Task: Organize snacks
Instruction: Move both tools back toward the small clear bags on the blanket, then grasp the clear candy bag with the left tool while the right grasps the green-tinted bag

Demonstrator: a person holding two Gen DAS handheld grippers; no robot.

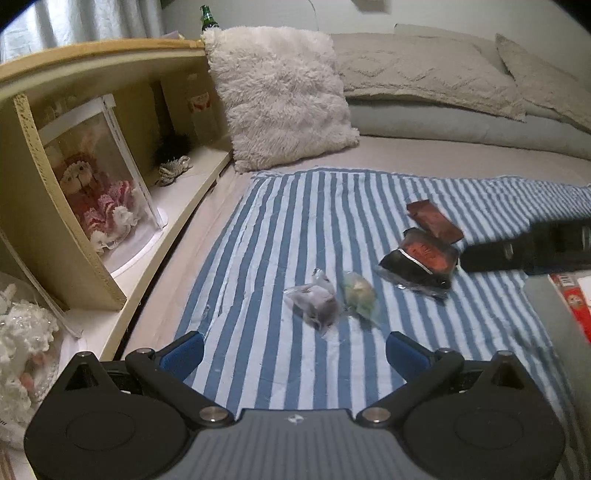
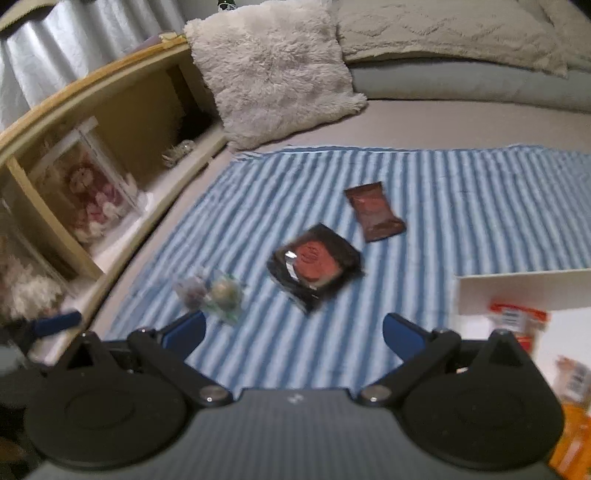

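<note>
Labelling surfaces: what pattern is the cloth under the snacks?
Blue and white stripes on the cloth; sharpest in the left wrist view.

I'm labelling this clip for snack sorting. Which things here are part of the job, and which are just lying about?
Part of the job:
brown wrapper
black and red packet
greyish wrapped snack
greenish wrapped snack
white box already holding packets
left gripper and right gripper, jaws open

Lying about:
fluffy pillow
doll on the shelf
green bottle
</note>
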